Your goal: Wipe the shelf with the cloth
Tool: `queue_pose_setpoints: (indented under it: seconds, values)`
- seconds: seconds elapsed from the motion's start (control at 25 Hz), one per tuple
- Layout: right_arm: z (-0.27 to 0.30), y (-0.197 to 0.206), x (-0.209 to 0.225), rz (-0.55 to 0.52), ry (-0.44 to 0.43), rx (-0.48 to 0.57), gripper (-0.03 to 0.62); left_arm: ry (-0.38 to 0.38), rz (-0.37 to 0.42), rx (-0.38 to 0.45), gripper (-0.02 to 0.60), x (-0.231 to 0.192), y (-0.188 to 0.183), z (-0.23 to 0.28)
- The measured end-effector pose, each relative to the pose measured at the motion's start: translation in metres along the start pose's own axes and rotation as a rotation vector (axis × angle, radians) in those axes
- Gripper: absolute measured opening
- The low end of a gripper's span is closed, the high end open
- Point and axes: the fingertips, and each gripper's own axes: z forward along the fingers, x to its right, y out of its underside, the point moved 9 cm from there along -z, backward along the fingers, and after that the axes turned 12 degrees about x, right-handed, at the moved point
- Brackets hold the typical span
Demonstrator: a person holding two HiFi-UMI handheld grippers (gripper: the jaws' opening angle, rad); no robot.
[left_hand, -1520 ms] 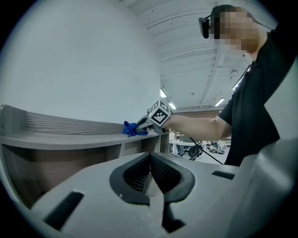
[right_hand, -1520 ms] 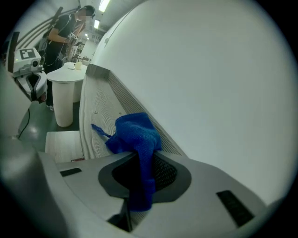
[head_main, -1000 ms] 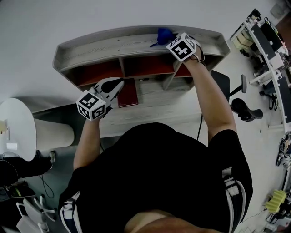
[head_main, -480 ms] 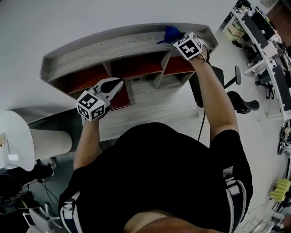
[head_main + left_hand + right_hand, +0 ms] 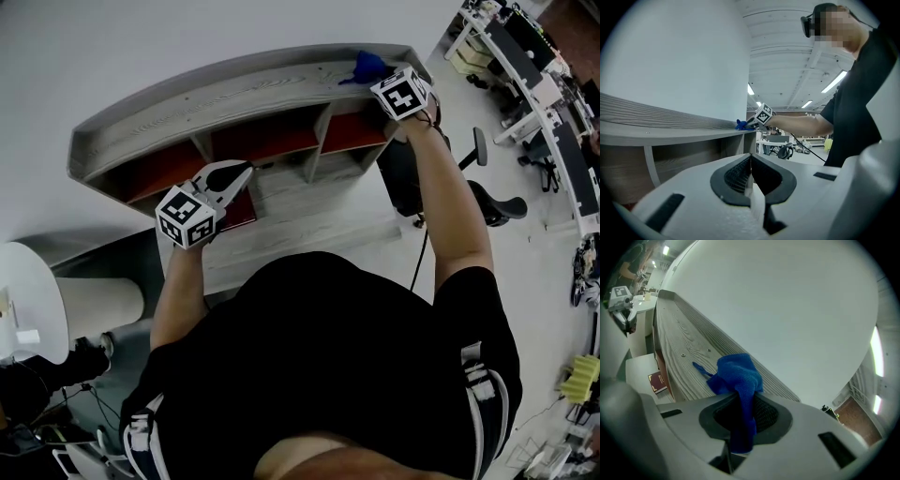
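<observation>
So the blue cloth (image 5: 736, 376), which looks soft, light and floppy, sits bunched at the right end of the shelf (image 5: 684, 348), pinched by a fold in the right gripper (image 5: 739, 420); the left gripper (image 5: 751, 176) is closed, empty.

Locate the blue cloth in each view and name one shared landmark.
Head view: blue cloth, upper right of centre, on the shelf top.
Left gripper view: small, mid-frame, at the shelf top's far end.
Right gripper view: large, centre.
Shared landmark: the shelf top.
</observation>
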Motion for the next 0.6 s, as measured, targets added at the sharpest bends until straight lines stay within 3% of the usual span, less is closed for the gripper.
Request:
queue_pose_setpoints:
  seconds: [0.6]
  values:
    - [-0.001,0.023,0.023,0.008,0.069,-0.029,0.058,0.000,0.007,0.012,0.018,-0.002,-0.001,0.008]
